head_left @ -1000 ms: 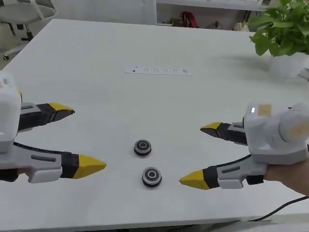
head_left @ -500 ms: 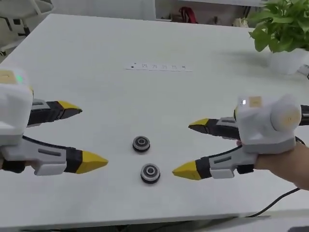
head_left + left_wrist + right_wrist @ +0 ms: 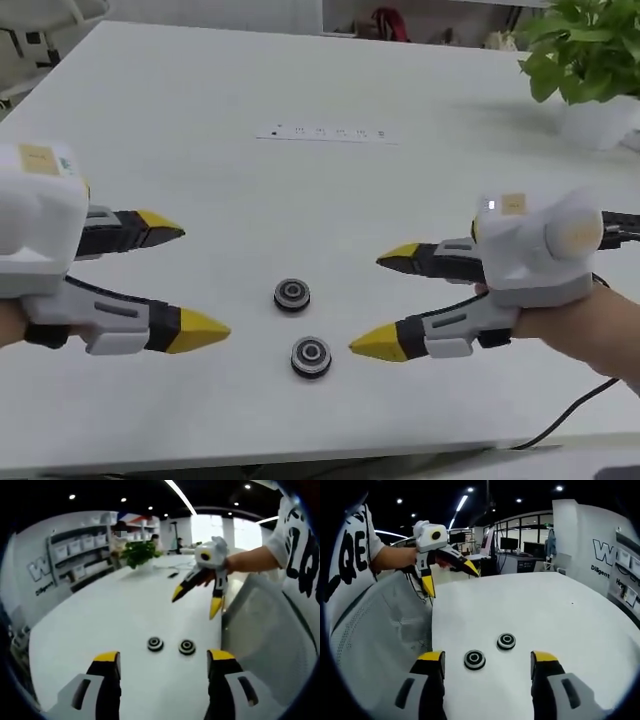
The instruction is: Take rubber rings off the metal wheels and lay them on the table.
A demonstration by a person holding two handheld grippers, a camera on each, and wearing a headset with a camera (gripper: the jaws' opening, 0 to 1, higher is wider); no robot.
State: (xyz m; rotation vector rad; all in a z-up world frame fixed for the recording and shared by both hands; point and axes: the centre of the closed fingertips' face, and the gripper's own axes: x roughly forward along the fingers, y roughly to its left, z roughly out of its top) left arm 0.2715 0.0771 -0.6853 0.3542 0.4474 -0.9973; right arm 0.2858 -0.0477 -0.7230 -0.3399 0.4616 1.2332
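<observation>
Metal wheels, two, flat on the white table [image 3: 300, 200] near its front edge: far wheel [image 3: 292, 296] and near wheel [image 3: 311, 356], close together but not touching. Around each, a dark rubber ring [image 3: 296, 357], seated on the rim.

At the table's far right corner, a leafy green plant [image 3: 585, 50] in a white pot [image 3: 597, 128].

Left claw [image 3: 198, 280] at the left of the head view, yellow tips pointing right toward the wheels, jaws spread wide, nothing between them. Right claw [image 3: 366, 302] opposite, gripped by a hand [image 3: 580, 330], tips pointing left, jaws likewise wide apart and empty, lower tip just beside the near wheel without touching it.

Farther back, mid-table, a flat white power strip [image 3: 325, 133], well apart from everything else.

Both wheels between the two claws, touched by neither. In each gripper view, seen side by side just ahead of the yellow tips, with the opposite claw beyond them.
</observation>
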